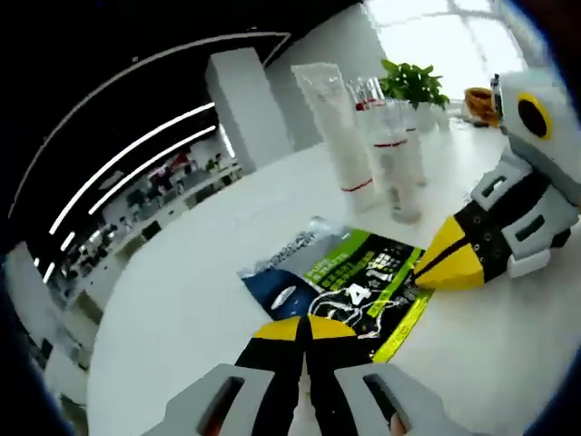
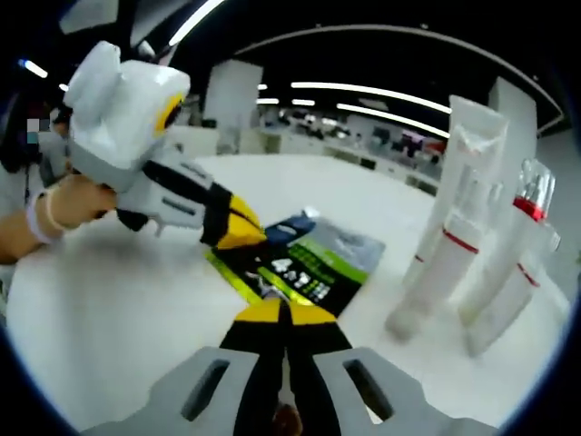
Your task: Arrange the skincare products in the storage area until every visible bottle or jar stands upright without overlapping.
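Note:
A flat sachet (image 1: 349,277), printed green, black and blue, lies on the white table (image 1: 182,309). My left gripper (image 1: 304,329) is shut on its near edge. The right gripper (image 1: 434,272) enters from the right, its yellow tips pinched on the sachet's opposite edge. In the right gripper view the same sachet (image 2: 313,259) lies just ahead of my right gripper (image 2: 286,313), with the left gripper (image 2: 243,234) on its far side. Several white tubes with red bands (image 1: 349,127) stand upright behind the sachet, and they rise at the right in the right gripper view (image 2: 454,227).
A potted green plant (image 1: 413,82) and an orange object (image 1: 477,102) sit at the table's far end near a bright window. A person's hand (image 2: 64,204) holds the left gripper. Bare white tabletop (image 2: 109,318) spreads left of the sachet.

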Demonstrator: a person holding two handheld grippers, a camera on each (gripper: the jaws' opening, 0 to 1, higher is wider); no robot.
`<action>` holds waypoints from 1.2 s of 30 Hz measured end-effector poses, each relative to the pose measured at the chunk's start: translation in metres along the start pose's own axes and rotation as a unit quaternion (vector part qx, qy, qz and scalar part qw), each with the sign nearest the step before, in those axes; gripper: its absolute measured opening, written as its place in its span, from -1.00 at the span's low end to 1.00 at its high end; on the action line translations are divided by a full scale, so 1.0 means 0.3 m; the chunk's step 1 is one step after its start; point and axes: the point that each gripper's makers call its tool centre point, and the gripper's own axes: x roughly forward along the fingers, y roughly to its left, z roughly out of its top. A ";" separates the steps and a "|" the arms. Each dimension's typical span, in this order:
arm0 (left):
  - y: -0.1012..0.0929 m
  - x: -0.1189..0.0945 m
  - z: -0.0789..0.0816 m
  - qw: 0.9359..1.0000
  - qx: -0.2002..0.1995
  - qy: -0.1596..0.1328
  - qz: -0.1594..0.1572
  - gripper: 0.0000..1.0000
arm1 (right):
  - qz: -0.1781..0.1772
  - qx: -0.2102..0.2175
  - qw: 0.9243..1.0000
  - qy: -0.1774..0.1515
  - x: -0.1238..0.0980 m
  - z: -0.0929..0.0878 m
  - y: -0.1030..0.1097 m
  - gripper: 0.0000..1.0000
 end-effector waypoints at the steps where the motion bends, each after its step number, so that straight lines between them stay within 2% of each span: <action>1: 0.000 0.005 0.001 1.000 0.019 -0.004 0.007 -0.98 | 0.000 -0.002 1.000 0.000 -0.001 0.000 0.000 -1.00; 4: -0.003 0.010 0.006 1.000 0.026 -0.007 0.014 -0.98 | 0.000 -0.006 1.000 -0.001 0.000 0.002 -0.001 -1.00; 7: -0.006 0.020 0.011 0.999 -0.035 -0.020 -0.015 -0.98 | -0.001 -0.016 1.000 -0.001 0.001 0.003 -0.004 -1.00; 11: -0.005 0.027 0.007 0.992 -0.113 -0.028 -0.053 -0.98 | -0.004 -0.027 1.000 -0.001 0.003 0.006 -0.006 -1.00; 13: -0.002 0.030 0.007 0.990 -0.126 -0.030 -0.061 -0.98 | -0.005 -0.030 1.000 -0.001 0.002 0.006 -0.006 -1.00; 15: -0.007 0.031 0.008 0.990 -0.126 -0.031 -0.062 -0.98 | -0.004 -0.033 0.999 0.000 0.003 0.007 -0.007 -1.00; 18: -0.011 0.029 0.011 0.995 -0.084 -0.030 -0.047 -0.98 | -0.004 -0.037 0.999 0.001 0.003 0.007 -0.006 -1.00; 21: -0.018 0.035 0.015 0.996 -0.067 -0.036 -0.041 -0.98 | -0.008 -0.040 0.999 0.003 0.003 0.006 -0.012 -1.00; 30: -0.022 0.050 0.028 0.991 -0.105 -0.052 -0.062 -0.98 | -0.019 -0.029 0.999 0.004 0.000 -0.003 -0.046 -1.00; 36: -0.030 0.059 0.041 0.994 -0.076 -0.060 -0.053 -0.98 | -0.023 -0.026 0.999 0.005 -0.005 -0.006 -0.044 -1.00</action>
